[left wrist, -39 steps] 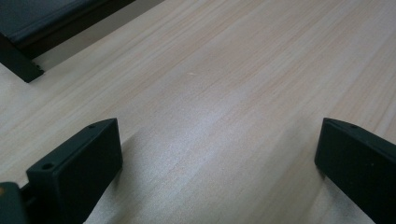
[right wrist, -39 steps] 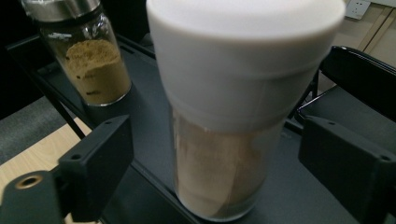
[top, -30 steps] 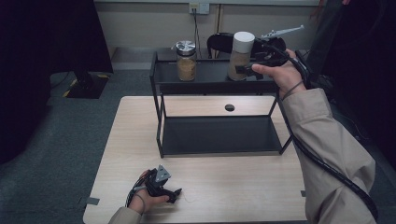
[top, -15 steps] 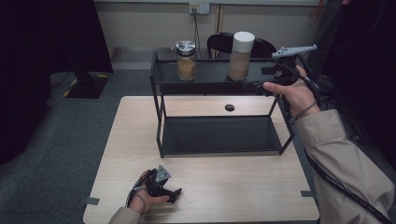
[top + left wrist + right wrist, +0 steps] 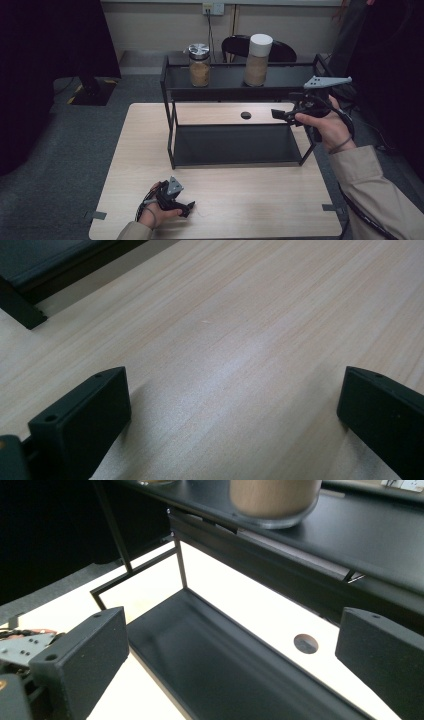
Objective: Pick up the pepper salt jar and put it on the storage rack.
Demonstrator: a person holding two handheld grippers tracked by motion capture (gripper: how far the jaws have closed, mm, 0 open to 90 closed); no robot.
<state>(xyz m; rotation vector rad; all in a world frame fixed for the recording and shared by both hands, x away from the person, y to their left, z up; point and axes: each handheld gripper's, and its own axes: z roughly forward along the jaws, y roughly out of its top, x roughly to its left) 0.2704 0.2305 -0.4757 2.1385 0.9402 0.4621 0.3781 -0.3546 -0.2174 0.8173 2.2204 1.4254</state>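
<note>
A black two-level rack (image 5: 240, 82) stands on the wooden table (image 5: 150, 130). Its top shelf carries a glass jar with a metal lid (image 5: 199, 65) and a taller jar with a white lid (image 5: 258, 59), whose base (image 5: 274, 500) is at the top of the right gripper view. My right gripper (image 5: 280, 114) hovers at the rack's right end, below the top shelf, jaws open and empty (image 5: 232, 640). It faces the lower shelf (image 5: 225, 665). My left gripper (image 5: 187, 205) rests on the table near the front left, open, with bare wood between its jaws (image 5: 232, 400).
A round hole (image 5: 245, 115) is in the tabletop behind the rack. A dark chair (image 5: 280, 50) stands beyond the table, and a wall socket (image 5: 212, 8) is on the far wall. A corner of the rack's base (image 5: 30, 315) lies ahead of the left gripper.
My right gripper has drawn back from the white-lidded jar, moving right and down to the rack's end. The jar stays on the top shelf. The left gripper has not moved.
</note>
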